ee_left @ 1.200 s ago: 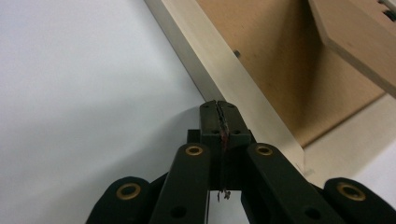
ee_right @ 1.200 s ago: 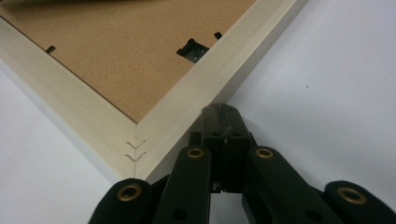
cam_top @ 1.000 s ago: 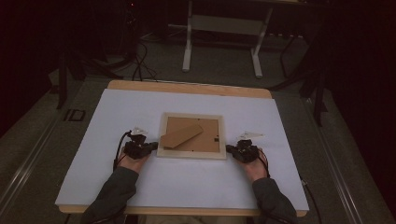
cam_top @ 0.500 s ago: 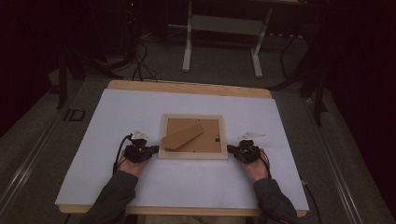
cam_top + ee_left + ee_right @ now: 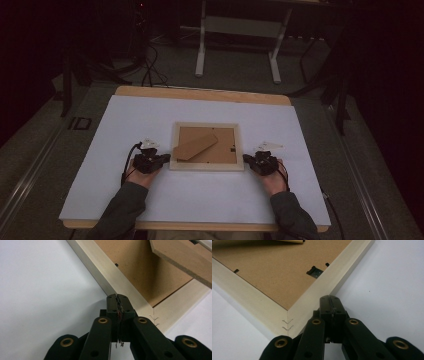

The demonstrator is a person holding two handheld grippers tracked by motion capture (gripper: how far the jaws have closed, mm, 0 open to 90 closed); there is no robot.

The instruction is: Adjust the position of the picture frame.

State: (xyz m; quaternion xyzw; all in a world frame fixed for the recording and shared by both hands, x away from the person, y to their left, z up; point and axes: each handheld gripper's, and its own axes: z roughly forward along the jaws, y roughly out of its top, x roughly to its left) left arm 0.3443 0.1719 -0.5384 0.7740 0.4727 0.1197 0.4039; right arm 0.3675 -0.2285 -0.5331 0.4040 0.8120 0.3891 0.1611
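Observation:
A pale wooden picture frame [image 5: 205, 165] lies face down in the middle of the white table, its brown backing board [image 5: 220, 150] up and a brown easel stand [image 5: 195, 146] slanting across it. My left gripper [image 5: 167, 159] rests at the frame's near left corner, jaws shut with nothing between them; in the left gripper view the tips [image 5: 117, 297] touch the frame's outer edge [image 5: 105, 272]. My right gripper [image 5: 245, 159] sits at the near right corner, shut and empty, its tips [image 5: 329, 298] against the frame's rail [image 5: 337, 277], near a small metal hanger clip [image 5: 315, 271].
The white sheet [image 5: 125, 125] covers the wooden table [image 5: 200, 94]. Beyond the far edge stand a white metal stand [image 5: 237, 45] and cables on the dark floor. Both forearms come in from the near edge.

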